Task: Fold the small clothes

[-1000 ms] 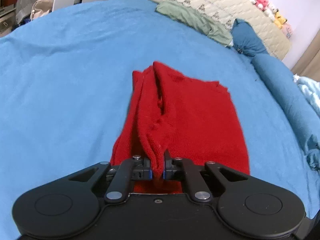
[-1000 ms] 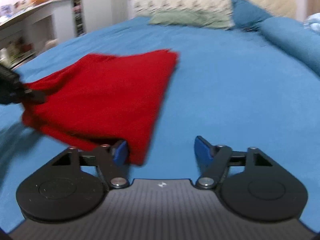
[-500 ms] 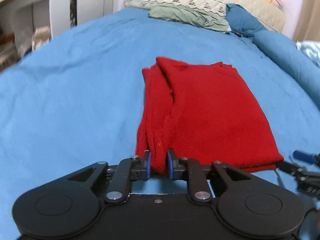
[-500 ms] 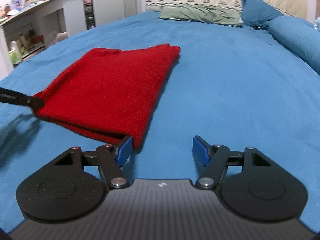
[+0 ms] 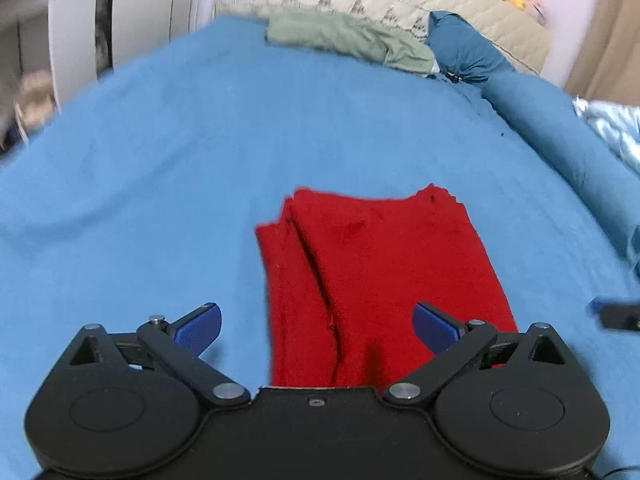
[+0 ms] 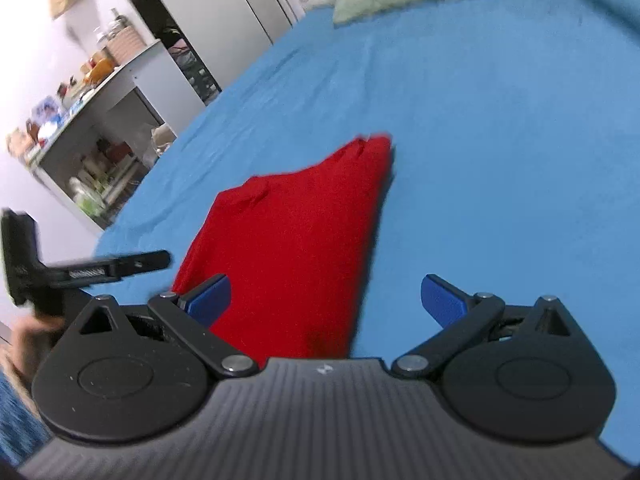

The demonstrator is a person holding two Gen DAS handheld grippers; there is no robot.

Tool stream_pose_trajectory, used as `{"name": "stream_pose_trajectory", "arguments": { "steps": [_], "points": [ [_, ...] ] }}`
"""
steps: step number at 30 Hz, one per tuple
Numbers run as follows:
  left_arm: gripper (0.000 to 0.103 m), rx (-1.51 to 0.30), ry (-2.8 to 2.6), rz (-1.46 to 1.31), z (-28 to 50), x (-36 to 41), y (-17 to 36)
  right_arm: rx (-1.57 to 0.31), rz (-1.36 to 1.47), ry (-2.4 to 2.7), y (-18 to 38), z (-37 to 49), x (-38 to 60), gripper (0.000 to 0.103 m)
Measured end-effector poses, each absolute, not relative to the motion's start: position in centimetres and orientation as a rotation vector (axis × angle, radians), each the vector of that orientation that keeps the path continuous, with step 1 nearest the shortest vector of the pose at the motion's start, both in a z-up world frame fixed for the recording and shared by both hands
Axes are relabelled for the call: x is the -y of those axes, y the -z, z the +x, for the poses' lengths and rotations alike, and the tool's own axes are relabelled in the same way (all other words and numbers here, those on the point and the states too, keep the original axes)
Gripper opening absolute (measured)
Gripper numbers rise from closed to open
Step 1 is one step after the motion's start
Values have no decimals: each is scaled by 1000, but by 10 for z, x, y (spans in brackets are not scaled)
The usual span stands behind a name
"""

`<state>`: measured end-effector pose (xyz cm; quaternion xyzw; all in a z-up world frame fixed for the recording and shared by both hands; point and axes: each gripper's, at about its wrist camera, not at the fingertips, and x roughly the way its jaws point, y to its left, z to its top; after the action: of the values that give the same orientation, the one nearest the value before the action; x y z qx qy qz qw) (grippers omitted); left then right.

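Folded red garment (image 5: 380, 272) lying flat on the blue bed (image 5: 180, 168), roughly mid-bed, well apart from the green cloth (image 5: 348, 40) at the head edge. Left gripper (image 5: 316, 328) over the garment's near edge, fingers (image 5: 200, 326) spread wide, holding nothing. Right gripper (image 6: 324, 300) beside the garment's right edge, fingers (image 6: 444, 300) likewise spread, gripping nothing. Blue bolster (image 5: 560, 128) along the bed's right edge.
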<state>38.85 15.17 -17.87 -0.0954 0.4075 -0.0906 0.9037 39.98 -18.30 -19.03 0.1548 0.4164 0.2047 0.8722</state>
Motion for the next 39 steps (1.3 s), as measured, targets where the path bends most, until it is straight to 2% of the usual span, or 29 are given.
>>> {"name": "stream_pose_trajectory", "arguments": {
  "steps": [7,9,10,11,12,13,14,16,23,26,33,39],
  "points": [
    [87,-905,209,-314,413,-155,216,-927,388,-415,251,432,163,103],
    [84,-916,214,-314,414,-154,221,-929,395,-417,262,435,159,100],
    [79,-912,217,-318,415,-153,222,-912,391,-418,264,435,156,94],
    [62,-910,228,-324,415,-153,223,-899,387,-429,264,435,154,70],
    [51,-917,258,-346,414,-151,223,-904,407,-464,264,437,152,55],
    [47,-922,258,-360,413,-152,222,-903,422,-464,263,436,151,49],
    [38,-919,250,-349,413,-150,219,-891,413,-459,258,434,151,41],
    [34,-891,255,-312,407,-143,207,-856,417,-474,245,428,155,38],
    [32,-739,409,-331,352,-106,144,-729,431,-503,173,368,207,37],
    [32,-709,468,-326,321,-76,136,-720,418,-481,161,331,239,38],
    [32,-845,464,-290,284,-19,197,-892,409,-344,215,276,284,38],
    [37,-840,410,-284,276,-24,221,-887,499,-293,250,260,300,41]
  ]
}}
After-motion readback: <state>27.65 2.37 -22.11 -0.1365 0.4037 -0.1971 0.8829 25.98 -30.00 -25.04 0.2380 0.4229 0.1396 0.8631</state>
